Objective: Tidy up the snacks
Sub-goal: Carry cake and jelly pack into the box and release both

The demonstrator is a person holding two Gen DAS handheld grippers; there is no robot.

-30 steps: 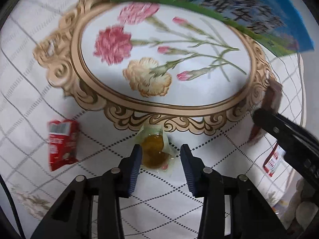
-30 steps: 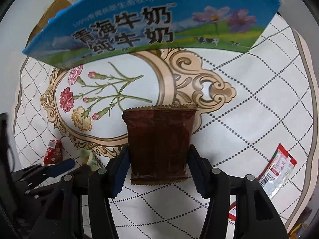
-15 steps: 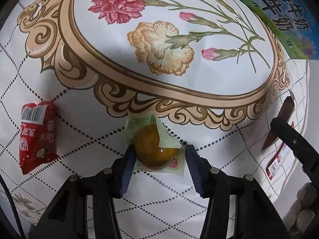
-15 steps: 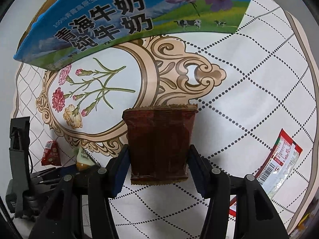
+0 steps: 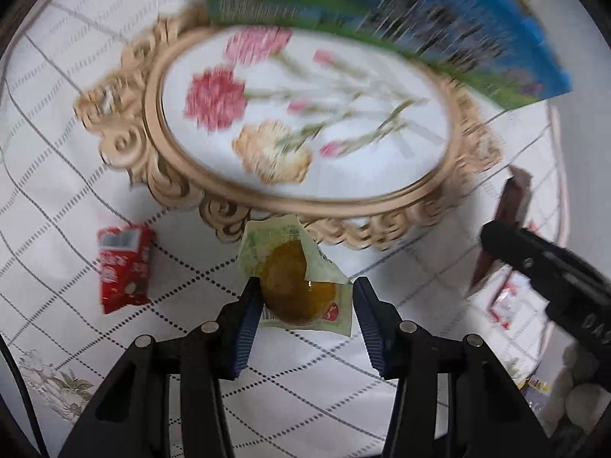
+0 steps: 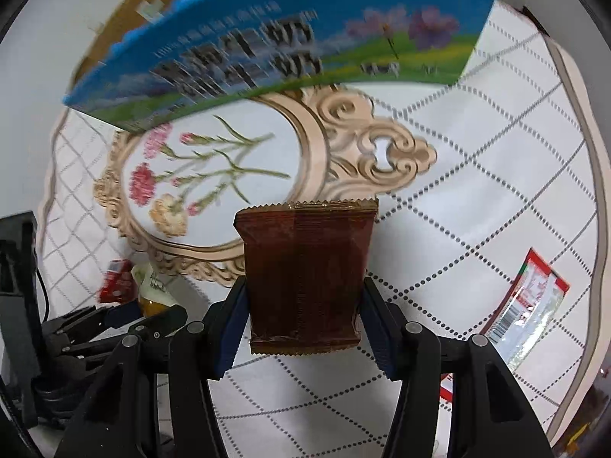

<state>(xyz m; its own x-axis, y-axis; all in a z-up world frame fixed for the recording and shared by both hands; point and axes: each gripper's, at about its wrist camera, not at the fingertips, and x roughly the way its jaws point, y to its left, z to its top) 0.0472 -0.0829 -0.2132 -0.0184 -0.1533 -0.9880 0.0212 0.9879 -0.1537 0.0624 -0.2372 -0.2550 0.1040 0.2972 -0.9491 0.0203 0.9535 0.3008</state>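
— Since a moment ago the left gripper [image 5: 305,305] has dropped over the yellow snack packet [image 5: 296,286] and come up with it; the packet now sits between the pads, off the tablecloth [image 5: 57,175]. Agreed?

— Agreed, though the jaws are closing just now. The left pad touches the packet; at the right pad I see a gap, so I cannot tell whether it is truly pinched.

— And the right gripper [image 6: 305,320]?

— Clamped on the brown wrapper [image 6: 305,274], which stands upright between its pads, same as before.

— Moving outward from the left gripper?

— A red snack packet [image 5: 124,267] lies on the cloth to its left, near the oval flower print [image 5: 305,122]. At the far side stands the blue milk carton box [image 5: 439,26], blurred.

— From the right wrist view?

— To the right on the cloth lies a red and clear sachet [image 6: 530,301], well apart from the wrapper. The box [image 6: 286,49] is far, beyond the flower print.
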